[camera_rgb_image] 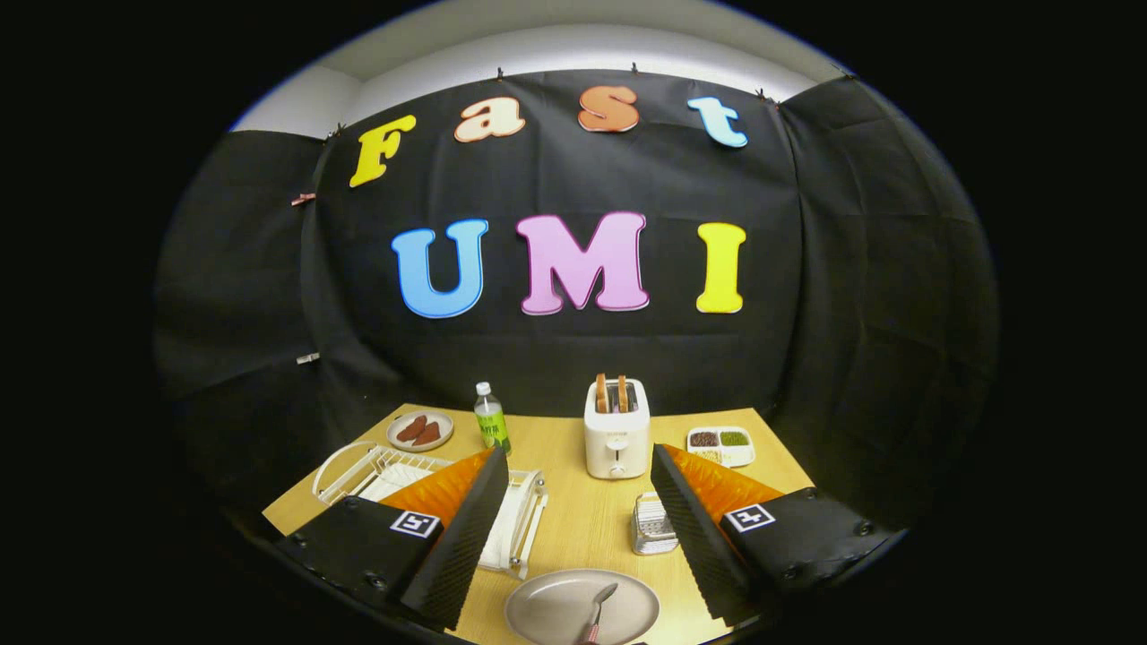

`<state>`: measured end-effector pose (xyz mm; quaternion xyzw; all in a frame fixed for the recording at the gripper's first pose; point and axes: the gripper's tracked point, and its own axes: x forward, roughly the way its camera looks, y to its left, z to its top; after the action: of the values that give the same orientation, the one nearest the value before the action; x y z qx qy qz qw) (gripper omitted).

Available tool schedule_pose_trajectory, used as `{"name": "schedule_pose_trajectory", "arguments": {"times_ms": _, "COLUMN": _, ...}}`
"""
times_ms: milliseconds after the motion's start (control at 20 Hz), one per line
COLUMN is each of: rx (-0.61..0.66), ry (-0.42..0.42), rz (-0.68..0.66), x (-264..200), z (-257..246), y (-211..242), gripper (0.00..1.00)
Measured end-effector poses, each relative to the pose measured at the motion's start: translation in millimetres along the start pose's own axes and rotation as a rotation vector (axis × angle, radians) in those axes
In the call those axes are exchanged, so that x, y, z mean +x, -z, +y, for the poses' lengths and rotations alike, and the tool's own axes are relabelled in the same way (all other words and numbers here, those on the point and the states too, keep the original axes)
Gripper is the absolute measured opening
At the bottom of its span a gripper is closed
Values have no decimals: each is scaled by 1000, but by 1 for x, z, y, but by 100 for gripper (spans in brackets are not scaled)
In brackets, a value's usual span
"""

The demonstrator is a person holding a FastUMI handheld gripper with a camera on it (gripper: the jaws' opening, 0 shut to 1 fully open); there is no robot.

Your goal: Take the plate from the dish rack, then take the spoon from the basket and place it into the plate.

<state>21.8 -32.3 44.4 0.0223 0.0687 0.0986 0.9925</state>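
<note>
- Pale wood table (582,528) under my gripper (581,524), whose fingers are spread wide and grasp nothing.
- The grey plate (556,609) lies flat on the table, low between my fingers, near their bases.
- The spoon (599,609) rests in the plate, bowl toward the plate's middle, its handle running back toward me over the near rim.
- The white wire rack (376,470) sits on the table behind my left finger, which hides much of it; I see a white sheet-like thing on it but cannot tell what it is.
- A small metal basket (652,527) stands just beside the inner edge of my right finger, partly covered by it.
- The white toaster (616,432) stands upright beyond my fingers, about midway between them, with two brown slices sticking up from its slots.
- A clear bottle (491,419) with a green label and white cap stands upright left of the toaster, close to the far end of the rack.
- A small dish (420,431) holding brown pieces sits left of the bottle, near the table's far edge.
- A white tray (720,445) with compartments, one dark filling and one green, sits right of the toaster, beyond my right finger.
</note>
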Motion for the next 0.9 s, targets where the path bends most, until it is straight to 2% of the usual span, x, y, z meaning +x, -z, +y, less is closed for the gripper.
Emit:
{"name": "schedule_pose_trajectory", "arguments": {"times_ms": 200, "rx": 0, "ry": 89, "rz": -114, "x": -37, "z": -11, "y": -42, "gripper": 99}}
{"name": "schedule_pose_trajectory", "arguments": {"times_ms": 300, "rx": 23, "ry": 117, "rz": -127, "x": -57, "z": -14, "y": -47, "gripper": 98}}
{"name": "schedule_pose_trajectory", "arguments": {"times_ms": 550, "rx": 33, "ry": 153, "rz": -117, "x": -86, "z": -29, "y": -42, "gripper": 99}}
{"name": "schedule_pose_trajectory", "arguments": {"times_ms": 900, "rx": 33, "ry": 159, "rz": -128, "x": -90, "z": -29, "y": -47, "gripper": 99}}
